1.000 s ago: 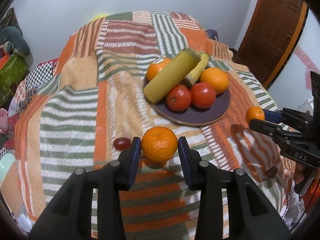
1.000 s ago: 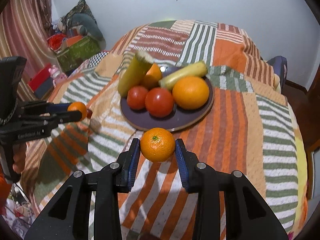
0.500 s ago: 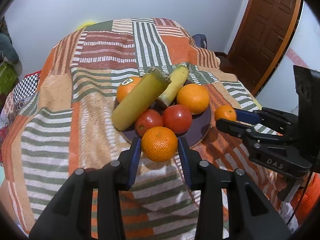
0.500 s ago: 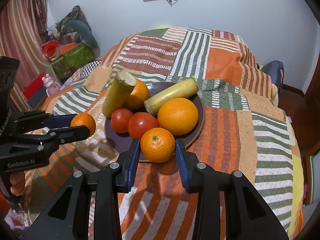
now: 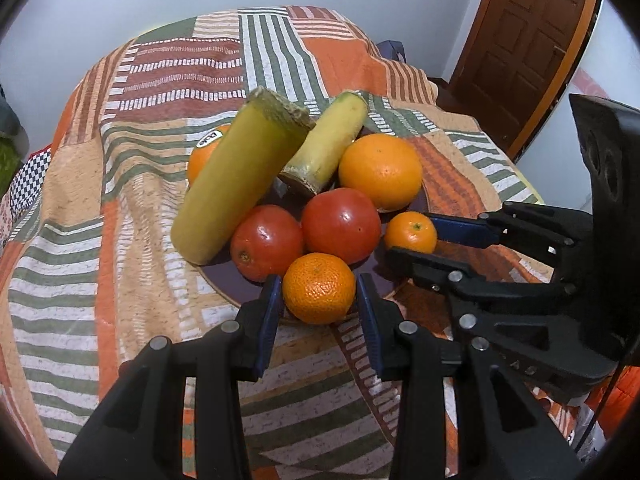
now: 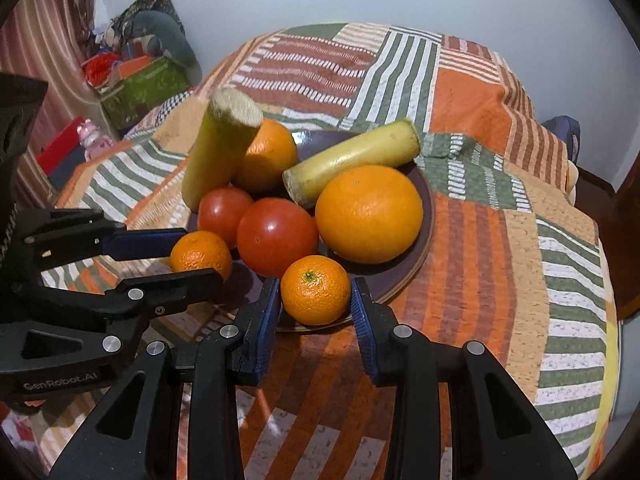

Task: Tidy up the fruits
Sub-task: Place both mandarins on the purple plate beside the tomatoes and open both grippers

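Note:
A dark purple plate (image 5: 224, 284) (image 6: 426, 216) sits on a striped patchwork cloth and holds two tomatoes (image 5: 340, 224), two big oranges (image 6: 368, 212) and two yellow banana pieces (image 5: 236, 176). My left gripper (image 5: 319, 300) is shut on a mandarin (image 5: 319, 288) over the plate's near rim; it shows at the left of the right wrist view, with its mandarin (image 6: 201, 254). My right gripper (image 6: 315, 304) is shut on a second mandarin (image 6: 315, 290) at the plate's front edge, which also shows beside the tomatoes in the left wrist view (image 5: 411, 232).
The cloth (image 6: 480, 240) covers a rounded surface that drops off at its edges. A brown door (image 5: 524, 40) stands at the back right. A green box and piled items (image 6: 140, 84) lie beyond the cloth at the left.
Both grippers have carried their mandarins in toward the plate, from the open cloth to its near rim. The grippers now sit close together.

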`<action>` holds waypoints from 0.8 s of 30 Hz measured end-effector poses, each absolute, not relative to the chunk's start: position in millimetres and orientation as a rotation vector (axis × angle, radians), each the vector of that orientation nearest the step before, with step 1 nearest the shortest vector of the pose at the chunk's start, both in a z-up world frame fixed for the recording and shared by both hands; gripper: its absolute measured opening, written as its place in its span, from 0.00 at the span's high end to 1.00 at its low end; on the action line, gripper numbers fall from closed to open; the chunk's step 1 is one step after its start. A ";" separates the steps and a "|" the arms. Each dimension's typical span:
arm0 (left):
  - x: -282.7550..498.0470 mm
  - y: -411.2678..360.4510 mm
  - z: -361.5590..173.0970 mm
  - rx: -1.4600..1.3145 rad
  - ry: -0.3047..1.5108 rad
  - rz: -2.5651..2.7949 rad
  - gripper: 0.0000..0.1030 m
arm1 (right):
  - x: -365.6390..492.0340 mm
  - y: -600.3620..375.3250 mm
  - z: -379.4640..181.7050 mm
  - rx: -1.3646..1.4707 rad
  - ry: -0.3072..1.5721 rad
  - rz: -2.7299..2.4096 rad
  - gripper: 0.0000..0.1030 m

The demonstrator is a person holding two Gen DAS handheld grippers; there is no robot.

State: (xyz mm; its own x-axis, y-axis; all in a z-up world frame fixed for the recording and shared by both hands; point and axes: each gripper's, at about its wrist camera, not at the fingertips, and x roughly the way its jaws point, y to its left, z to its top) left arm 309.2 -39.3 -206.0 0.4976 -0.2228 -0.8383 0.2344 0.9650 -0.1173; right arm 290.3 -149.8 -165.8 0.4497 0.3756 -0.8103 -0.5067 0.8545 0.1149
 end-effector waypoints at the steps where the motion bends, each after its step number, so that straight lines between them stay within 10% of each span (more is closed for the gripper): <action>1: 310.2 -39.7 -207.7 0.015 1.017 -0.275 0.63 | 290.3 -149.6 -166.7 -0.152 0.960 0.551 0.68; 24: 275.7 -26.3 -174.7 -0.019 0.987 -0.213 0.44 | 260.4 -172.7 -127.5 -0.152 0.907 0.521 0.56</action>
State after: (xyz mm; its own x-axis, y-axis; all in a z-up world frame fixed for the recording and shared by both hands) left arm 275.7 -26.3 -174.7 0.5324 -0.1875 -0.8255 0.1699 0.9790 -0.1128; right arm 260.4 -172.7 -127.5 0.5024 0.3663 -0.7832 -0.4918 0.8661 0.0897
